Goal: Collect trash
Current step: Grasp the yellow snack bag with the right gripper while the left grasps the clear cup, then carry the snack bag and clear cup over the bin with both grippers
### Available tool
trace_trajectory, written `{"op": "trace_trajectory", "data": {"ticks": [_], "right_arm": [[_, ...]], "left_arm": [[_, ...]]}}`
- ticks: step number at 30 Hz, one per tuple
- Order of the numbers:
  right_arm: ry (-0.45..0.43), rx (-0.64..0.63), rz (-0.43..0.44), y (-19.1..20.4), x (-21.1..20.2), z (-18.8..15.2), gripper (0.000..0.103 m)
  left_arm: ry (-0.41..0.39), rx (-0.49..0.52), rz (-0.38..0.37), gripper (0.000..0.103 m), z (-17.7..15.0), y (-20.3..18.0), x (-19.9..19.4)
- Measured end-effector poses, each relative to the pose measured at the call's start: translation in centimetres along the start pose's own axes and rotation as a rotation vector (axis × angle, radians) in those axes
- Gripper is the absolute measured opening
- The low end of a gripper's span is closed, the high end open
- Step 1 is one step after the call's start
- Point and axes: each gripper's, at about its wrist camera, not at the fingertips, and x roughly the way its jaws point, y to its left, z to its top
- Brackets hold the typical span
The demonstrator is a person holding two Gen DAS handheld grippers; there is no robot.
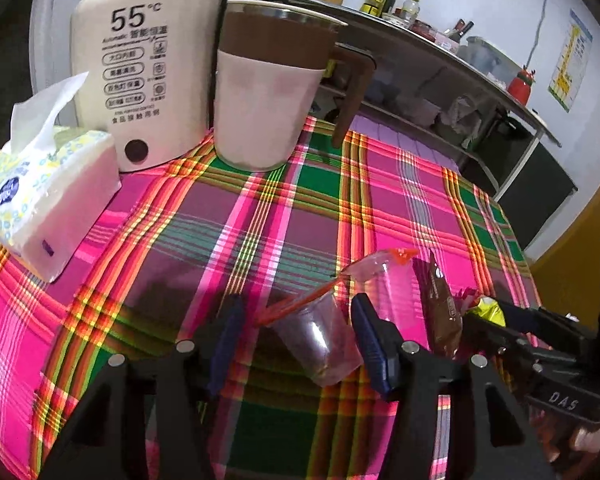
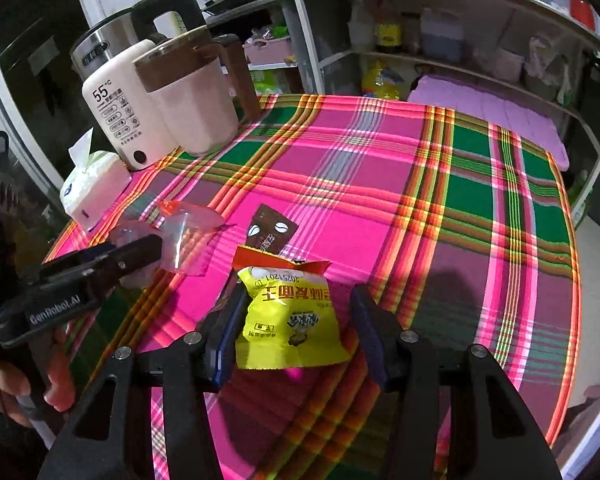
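A clear plastic cup [image 1: 320,340] lies on its side on the plaid tablecloth [image 1: 260,220], between the open jaws of my left gripper [image 1: 296,344]. A clear wrapper with a red strip [image 1: 380,272] lies just behind it; it also shows in the right wrist view [image 2: 188,232]. A brown coffee sachet [image 1: 440,312] lies right of the cup, also in the right wrist view [image 2: 272,232]. A yellow snack packet [image 2: 288,320] lies between the open jaws of my right gripper [image 2: 296,332], touching the left finger. The left gripper [image 2: 140,252] appears at the left of the right wrist view.
A cream electric kettle [image 1: 140,72], a pink and brown mug [image 1: 268,88] and a tissue pack [image 1: 48,192] stand at the table's far left. Metal shelves [image 2: 460,40] with bottles stand behind the table. A purple mat [image 2: 488,112] lies at the far edge.
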Motion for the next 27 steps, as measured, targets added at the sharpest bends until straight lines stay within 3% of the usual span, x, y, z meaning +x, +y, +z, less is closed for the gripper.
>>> {"op": "trace_trajectory", "data": {"ticks": [1,7,18,27], "right_arm": [[0.0,0.006,0.0,0.0,0.0,0.0,0.048],[-0.005,0.013,-0.009,0.3,-0.3,-0.2,0.039],[-0.054,0.061,-0.013,0.4,-3.6,-1.6,0.038],[-0.113,0.074,-0.023,1.0,-8.5,-4.1,0.038]], "left_arm": [[0.001,0.008,0.001,0.048,0.0,-0.1,0.0],[-0.004,0.031,0.005,0.047,0.1,-0.5,-0.2],[-0.066,0.086,0.012,0.047,-1.2,-2.2,-3.8],[-0.107,0.124,-0.046,0.047,-3.1,-4.5,-8.0]]}}
